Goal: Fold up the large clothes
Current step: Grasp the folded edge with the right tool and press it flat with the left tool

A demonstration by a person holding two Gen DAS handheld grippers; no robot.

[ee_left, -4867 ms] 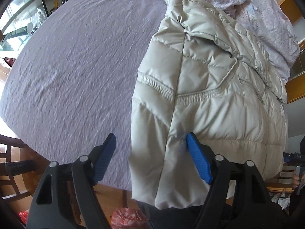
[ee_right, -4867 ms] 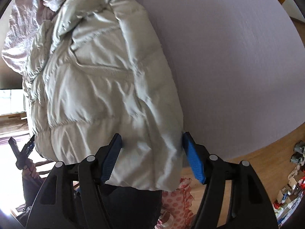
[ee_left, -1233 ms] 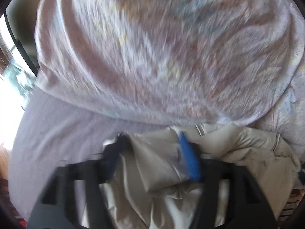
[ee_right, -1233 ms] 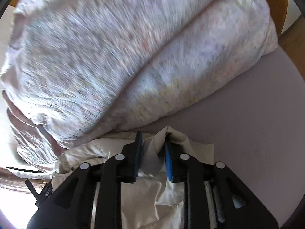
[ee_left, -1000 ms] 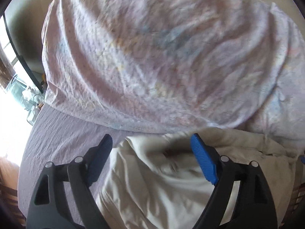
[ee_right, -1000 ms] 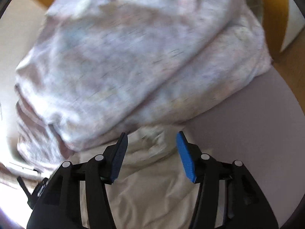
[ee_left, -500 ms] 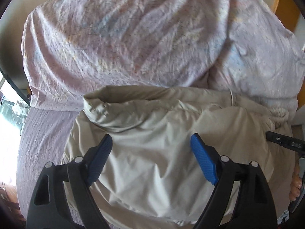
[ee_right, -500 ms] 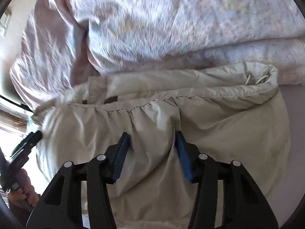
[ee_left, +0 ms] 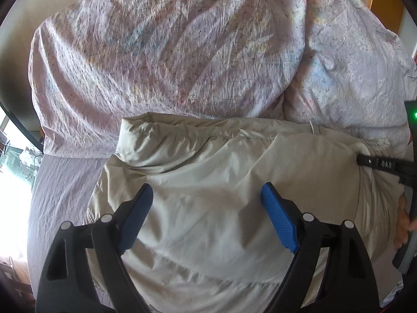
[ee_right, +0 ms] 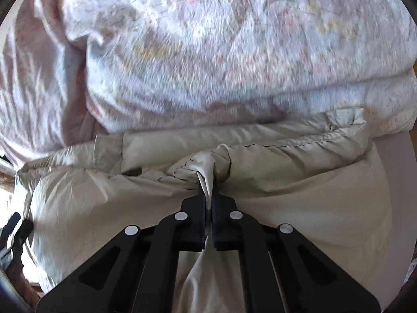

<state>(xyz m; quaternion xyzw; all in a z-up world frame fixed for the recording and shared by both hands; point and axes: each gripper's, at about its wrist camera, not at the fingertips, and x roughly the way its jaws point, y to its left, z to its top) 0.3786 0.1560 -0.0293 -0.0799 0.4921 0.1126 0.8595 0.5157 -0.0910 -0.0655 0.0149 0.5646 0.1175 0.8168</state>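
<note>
A beige puffer jacket [ee_left: 224, 182] lies folded on the bed, its far edge against a bunched duvet. My left gripper [ee_left: 207, 195] hovers over the middle of the jacket, open wide, nothing between its blue pads [ee_left: 280, 224]. In the right wrist view the same jacket [ee_right: 299, 195] fills the lower half. There my right gripper [ee_right: 208, 198] is shut on a pinched-up ridge of the jacket's fabric near its far edge. The other gripper shows at the right edge of the left wrist view, held by a hand [ee_left: 402, 224].
A crumpled floral duvet [ee_left: 182, 52] is piled behind the jacket and fills the upper half of both views. A mauve sheet [ee_left: 60, 195] covers the bed to the left of the jacket. A wooden headboard [ee_left: 383, 2] shows at the top right.
Both grippers swung back from the jacket's far corners to over its middle. The right jaws, open a second ago, closed on a fold of fabric. The left jaws stayed wide.
</note>
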